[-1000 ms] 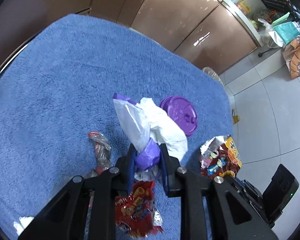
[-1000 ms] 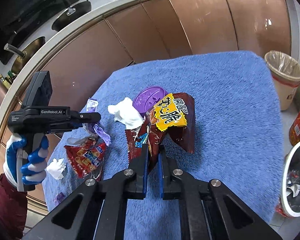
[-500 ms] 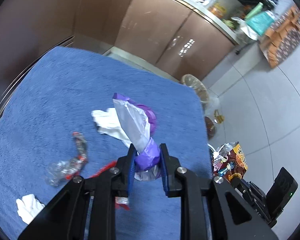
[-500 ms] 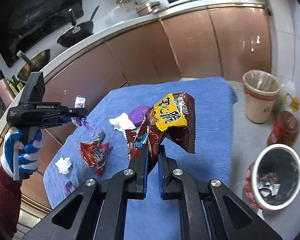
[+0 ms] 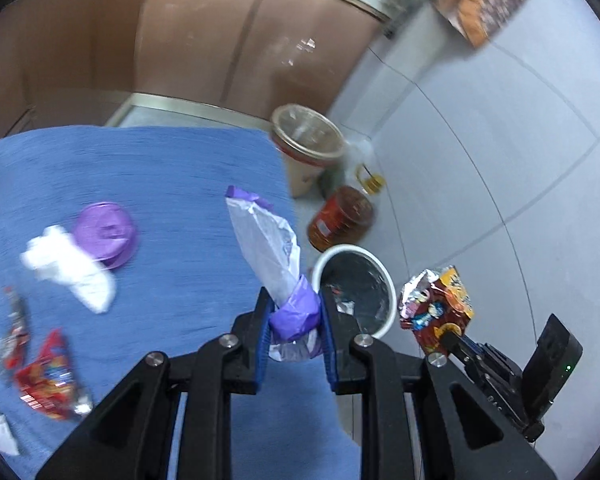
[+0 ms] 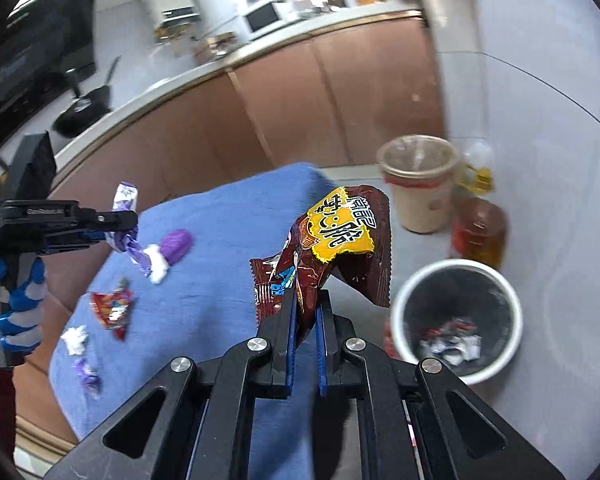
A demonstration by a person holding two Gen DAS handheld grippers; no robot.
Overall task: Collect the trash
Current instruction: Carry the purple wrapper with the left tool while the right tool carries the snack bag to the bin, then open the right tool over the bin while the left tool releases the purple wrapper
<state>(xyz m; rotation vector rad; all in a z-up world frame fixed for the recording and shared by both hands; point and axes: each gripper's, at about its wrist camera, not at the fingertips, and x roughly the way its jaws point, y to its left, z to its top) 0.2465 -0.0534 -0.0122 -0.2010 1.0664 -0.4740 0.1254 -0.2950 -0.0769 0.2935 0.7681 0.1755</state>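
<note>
Beside the blue desk [image 5: 172, 168], both grippers carry trash toward the bin [image 6: 456, 320]: left fingers [image 5: 262, 320] clamp a purple wrapper [image 5: 268, 248], right fingers [image 6: 287, 320] pinch a brown bag [image 6: 340, 248]; next, release over it.

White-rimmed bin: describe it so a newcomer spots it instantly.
Look past the right edge of the blue towel-covered table to the tiled floor. The white-rimmed bin is nearest, black-lined, with scraps inside; the beige bin behind has a clear liner, and an amber jug stands between.

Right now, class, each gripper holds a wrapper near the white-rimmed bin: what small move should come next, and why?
Probably carry the right gripper with its brown snack bag over the white-rimmed bin on the floor: the bag hangs just short of its rim.
</note>
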